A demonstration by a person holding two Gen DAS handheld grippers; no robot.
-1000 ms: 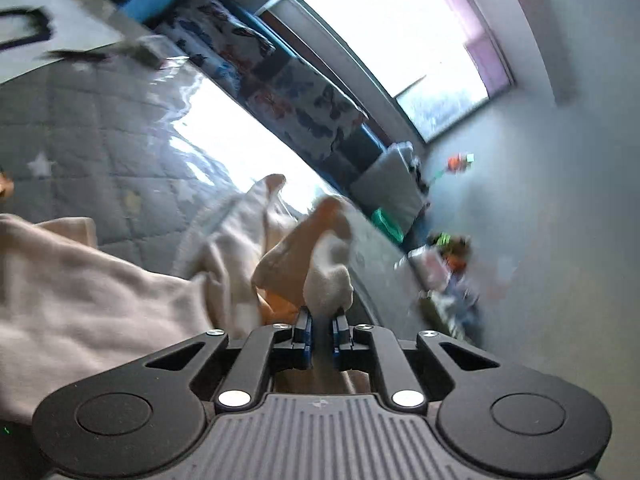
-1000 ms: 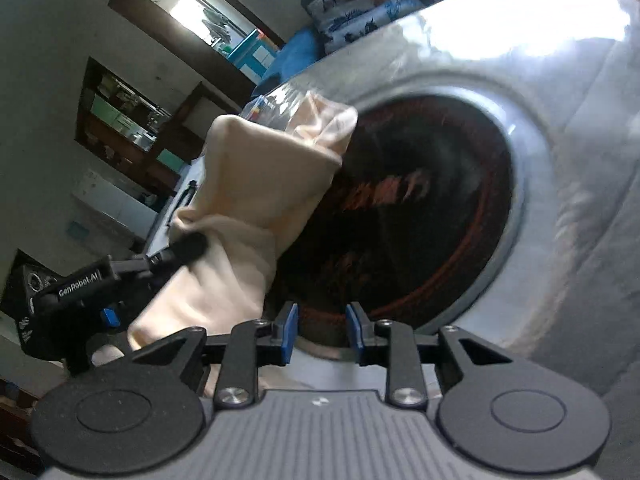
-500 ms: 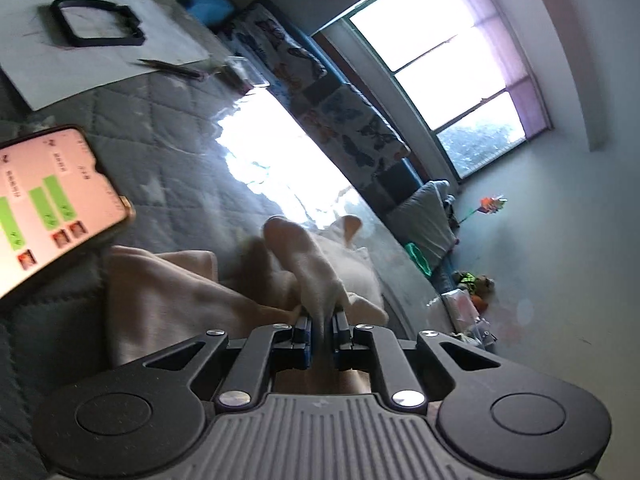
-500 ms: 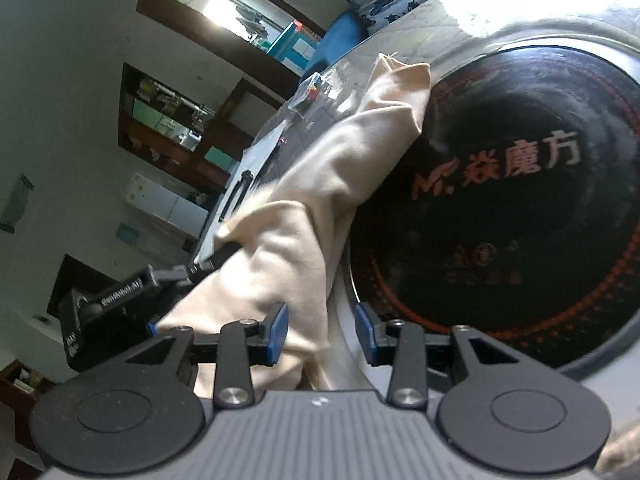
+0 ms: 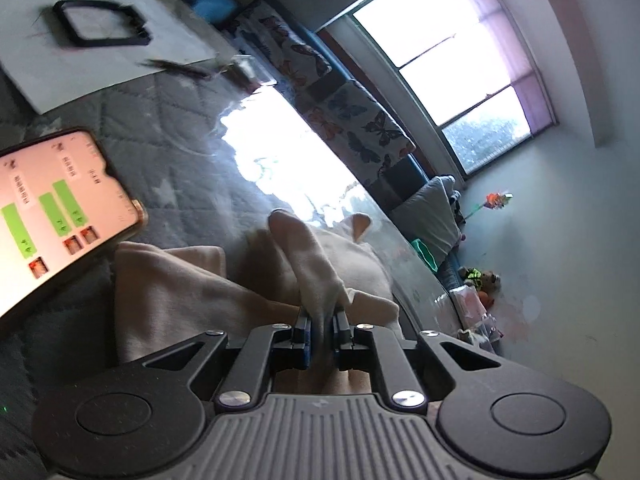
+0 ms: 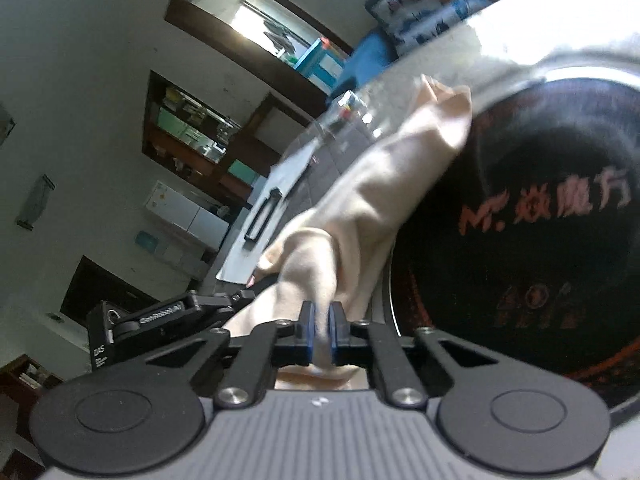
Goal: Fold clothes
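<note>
A cream garment (image 5: 180, 280) lies bunched on the grey quilted table cover (image 5: 168, 148). My left gripper (image 5: 320, 334) is shut on a raised fold of it, and the fold stands up ahead of the jaws. In the right wrist view the same cream garment (image 6: 384, 200) stretches away along the rim of a round black cooktop (image 6: 540, 240). My right gripper (image 6: 322, 334) is shut on a fold of it. The left gripper (image 6: 168, 314) shows there at the left, against the cloth's near end.
A lit phone (image 5: 56, 216) lies left of the garment. A white sheet with a black frame (image 5: 100, 28) and a pen (image 5: 176, 67) lie further back. A butterfly-print sofa (image 5: 352, 116) stands beyond the table under a bright window.
My right gripper has closed on a fold of the garment; it was open half a second ago. The left gripper has lowered the cloth toward the table over the last second.
</note>
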